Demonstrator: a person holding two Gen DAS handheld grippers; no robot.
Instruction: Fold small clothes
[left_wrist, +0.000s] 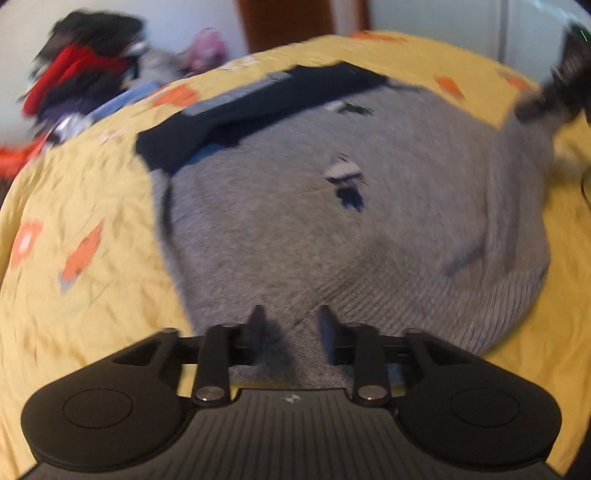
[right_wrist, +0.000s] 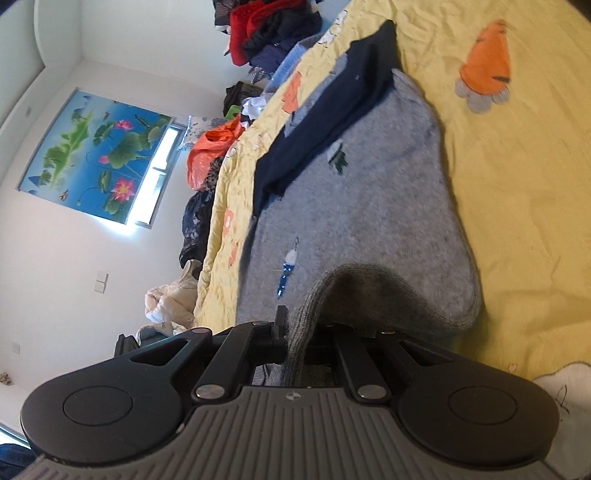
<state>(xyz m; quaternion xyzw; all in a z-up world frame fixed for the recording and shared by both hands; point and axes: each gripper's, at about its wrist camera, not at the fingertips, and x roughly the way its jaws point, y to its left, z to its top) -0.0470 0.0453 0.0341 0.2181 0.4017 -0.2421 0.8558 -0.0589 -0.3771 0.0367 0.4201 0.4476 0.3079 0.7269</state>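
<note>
While the right claw clamps the sweater hem, the left claw gapes empty.

A small grey knitted sweater lies spread flat on the yellow bedsheet, dotted with little white, blue and green motifs. Its ribbed hem is lifted into a peak at the near edge. A dark navy garment lies folded across the sweater's far end, partly overlapping it, a lighter grey-blue strip along its far side.
</note>
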